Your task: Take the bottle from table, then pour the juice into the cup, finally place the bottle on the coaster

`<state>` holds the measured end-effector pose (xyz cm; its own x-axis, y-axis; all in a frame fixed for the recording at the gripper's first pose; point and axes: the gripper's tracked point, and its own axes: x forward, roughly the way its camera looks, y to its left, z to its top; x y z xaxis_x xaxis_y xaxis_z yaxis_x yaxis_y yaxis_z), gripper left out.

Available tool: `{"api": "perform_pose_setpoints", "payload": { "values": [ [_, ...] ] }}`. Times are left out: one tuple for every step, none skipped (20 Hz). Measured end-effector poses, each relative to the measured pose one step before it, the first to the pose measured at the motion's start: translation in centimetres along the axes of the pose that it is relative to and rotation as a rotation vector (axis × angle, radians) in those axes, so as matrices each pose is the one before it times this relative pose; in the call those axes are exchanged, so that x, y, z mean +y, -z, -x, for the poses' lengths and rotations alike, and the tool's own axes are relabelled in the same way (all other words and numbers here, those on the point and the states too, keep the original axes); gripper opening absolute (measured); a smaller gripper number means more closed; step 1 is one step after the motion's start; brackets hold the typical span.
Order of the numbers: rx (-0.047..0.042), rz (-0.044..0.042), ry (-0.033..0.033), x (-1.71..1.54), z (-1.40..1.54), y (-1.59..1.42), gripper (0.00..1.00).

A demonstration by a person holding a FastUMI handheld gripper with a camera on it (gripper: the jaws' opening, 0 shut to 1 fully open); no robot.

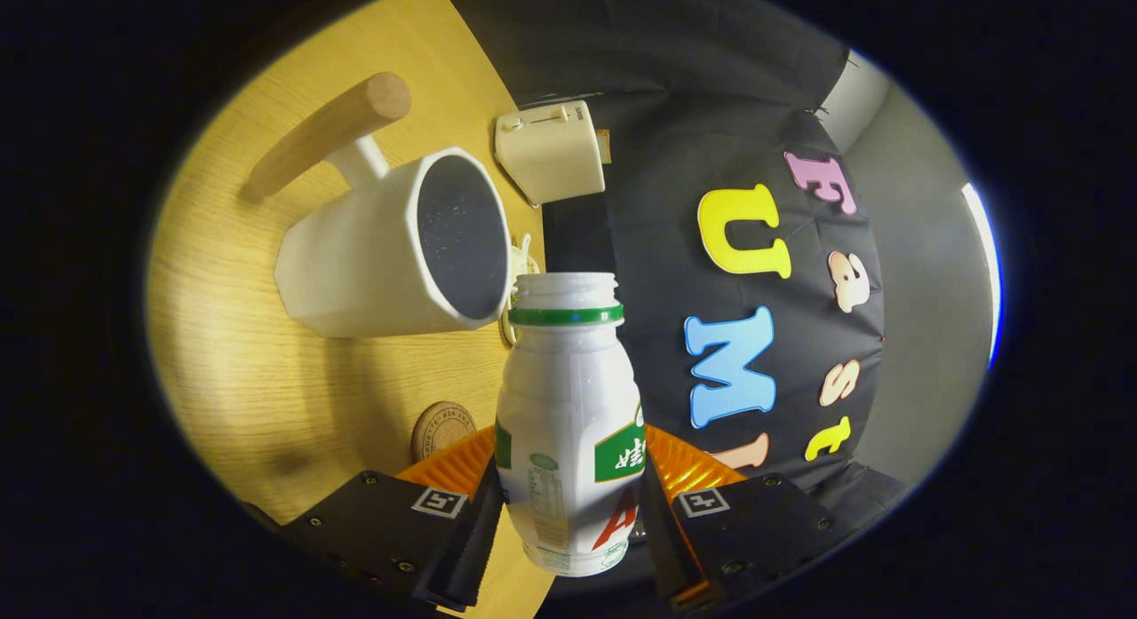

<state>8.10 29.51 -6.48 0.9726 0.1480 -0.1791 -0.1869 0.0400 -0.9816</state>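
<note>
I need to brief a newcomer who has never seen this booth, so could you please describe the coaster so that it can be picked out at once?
Start from the wooden table and find the big white cup with its wooden handle. Nearer the gripper, whose fingers clamp the white bottle, lies the coaster. It alone is a small, flat, round brown disc.

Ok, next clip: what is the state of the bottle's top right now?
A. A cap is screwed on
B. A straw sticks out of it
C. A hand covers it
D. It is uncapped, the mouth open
D: the bottle, held between the gripper's jaws, shows a bare threaded neck above its green ring, with no cap, beside the cup.
</note>
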Motion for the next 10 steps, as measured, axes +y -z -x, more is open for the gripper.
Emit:
{"api": "perform_pose_setpoints", "payload": {
  "values": [
    [-0.00092,0.00819,0.00412,-0.012,-0.170,-0.117,0.71],
    [-0.00072,0.01212,0.00230,-0.217,0.073,-0.071,0.71],
    [0.00080,0.01216,0.00564,-0.213,-0.111,0.022,0.71],
    [0.00044,0.01061,0.00275,-0.064,-0.125,-0.024,0.71],
    [0.00203,0.00692,-0.00139,0.002,-0.036,0.072,0.71],
    [-0.00035,0.00544,-0.00261,0.014,-0.013,0.024,0.71],
    [0.00018,0.00576,0.00037,0.053,0.022,0.088,0.71],
    [0.00079,0.00862,0.00125,-0.154,-0.010,-0.021,0.71],
    [0.00069,0.00987,0.00206,-0.025,0.021,-0.029,0.71],
    [0.00109,0.00976,0.00234,0.017,0.003,-0.048,0.71]
  ]
}}
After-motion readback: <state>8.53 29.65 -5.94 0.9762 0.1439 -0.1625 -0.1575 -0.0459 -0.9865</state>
